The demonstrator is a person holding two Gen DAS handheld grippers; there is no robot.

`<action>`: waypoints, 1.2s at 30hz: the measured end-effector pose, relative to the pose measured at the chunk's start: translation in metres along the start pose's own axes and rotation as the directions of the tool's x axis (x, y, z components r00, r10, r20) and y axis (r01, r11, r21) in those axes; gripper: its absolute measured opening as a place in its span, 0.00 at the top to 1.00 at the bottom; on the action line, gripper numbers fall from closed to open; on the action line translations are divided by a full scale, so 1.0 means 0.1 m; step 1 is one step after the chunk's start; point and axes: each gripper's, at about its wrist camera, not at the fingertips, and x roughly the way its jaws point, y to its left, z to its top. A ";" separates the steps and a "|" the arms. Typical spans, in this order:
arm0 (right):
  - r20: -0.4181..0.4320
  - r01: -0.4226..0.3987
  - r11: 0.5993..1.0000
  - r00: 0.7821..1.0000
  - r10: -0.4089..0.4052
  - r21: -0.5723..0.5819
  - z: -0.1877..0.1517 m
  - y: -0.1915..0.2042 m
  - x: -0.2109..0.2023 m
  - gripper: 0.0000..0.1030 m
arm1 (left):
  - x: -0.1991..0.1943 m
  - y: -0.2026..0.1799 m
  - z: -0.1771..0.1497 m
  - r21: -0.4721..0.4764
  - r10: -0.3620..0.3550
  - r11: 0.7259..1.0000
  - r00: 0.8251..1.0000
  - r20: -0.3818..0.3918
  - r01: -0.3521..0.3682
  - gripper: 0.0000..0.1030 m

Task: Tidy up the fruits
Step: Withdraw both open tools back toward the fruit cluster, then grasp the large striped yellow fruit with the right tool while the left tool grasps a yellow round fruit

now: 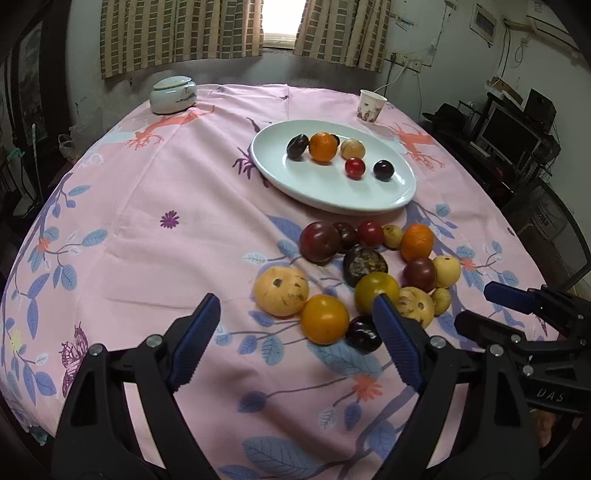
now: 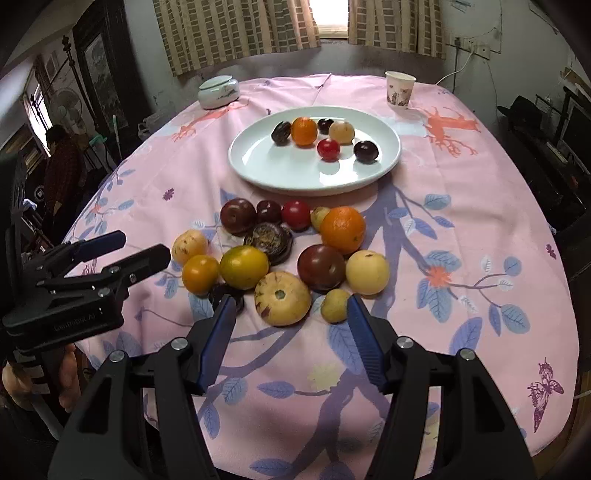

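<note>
dim room; window (image 1: 282, 18) glare; fisheye warping

A lived-in room of a home. A round desk (image 1: 155, 192) wears a pink tablecloth (image 2: 461, 177) printed with leaves, flowers and butterflies. Behind it, checked curtains (image 1: 177, 33) part over a bright window (image 1: 282, 16). A lidded ceramic jar (image 1: 173, 94) and a paper cup (image 1: 371, 105) stand at the far edge, with a white plate (image 1: 325, 188) of fruit between. Scuffed walls carry loose cables and a socket (image 1: 406, 62). To one side sit a computer monitor (image 1: 508, 134) and clutter; on the other, a standing fan (image 2: 68, 105) and a framed picture (image 2: 101, 70).
</note>
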 end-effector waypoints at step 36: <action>-0.048 -0.018 1.000 0.999 0.017 -0.014 -0.12 -0.09 0.30 0.55 | 0.79 0.09 0.19 0.019 -0.024 0.999 0.996 -0.083 0.026 0.32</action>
